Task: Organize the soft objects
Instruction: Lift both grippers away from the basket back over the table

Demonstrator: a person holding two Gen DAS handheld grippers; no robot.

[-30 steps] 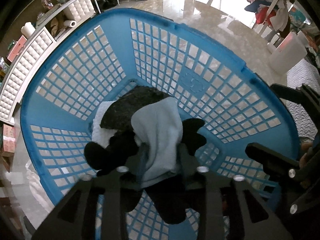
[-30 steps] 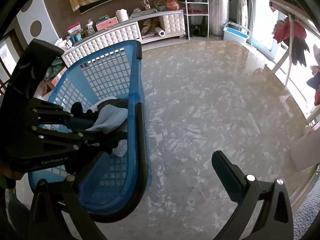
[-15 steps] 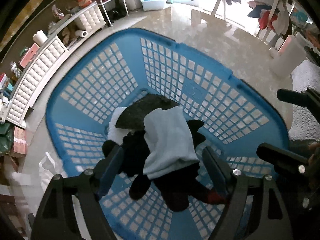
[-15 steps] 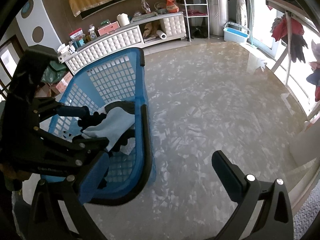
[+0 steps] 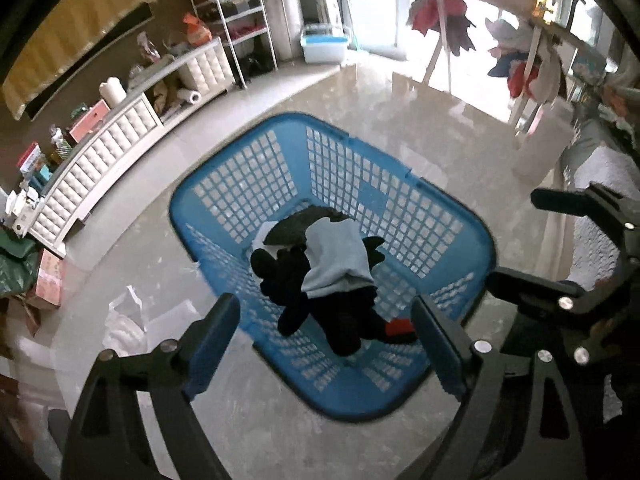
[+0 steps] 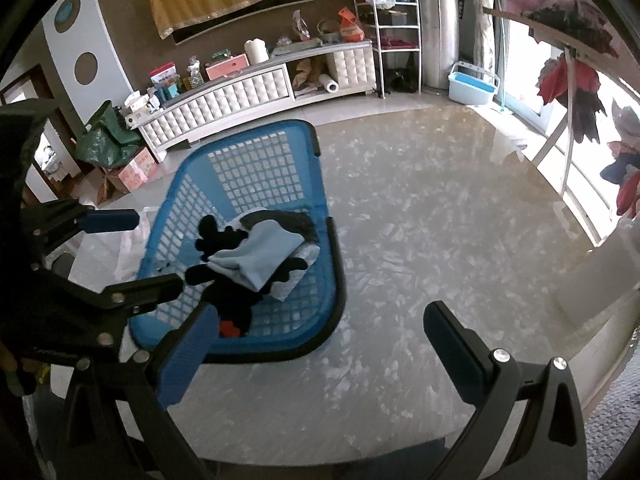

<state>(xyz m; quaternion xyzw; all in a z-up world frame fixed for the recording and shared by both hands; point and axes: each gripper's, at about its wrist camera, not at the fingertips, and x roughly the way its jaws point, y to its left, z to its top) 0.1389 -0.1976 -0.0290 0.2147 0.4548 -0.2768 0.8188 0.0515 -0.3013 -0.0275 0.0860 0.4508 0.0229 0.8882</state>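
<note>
A blue plastic laundry basket stands on the floor; it also shows in the right wrist view. Inside lie a light blue cloth, a black plush toy with a red part, and a dark cloth over a white one. The pile shows in the right wrist view too, with the light blue cloth on top. My left gripper is open and empty, raised above the basket's near side. My right gripper is open and empty, to the right of the basket over the floor.
A white tufted cabinet with clutter lines the far wall. A metal shelf rack and a small blue tub stand near the window. A drying rack with clothes is at right. White plastic bags lie left of the basket.
My left gripper opened, let go of the soft pile and rose away from the basket. The pile now rests in the basket. The right gripper stayed open and pulled back a little.
</note>
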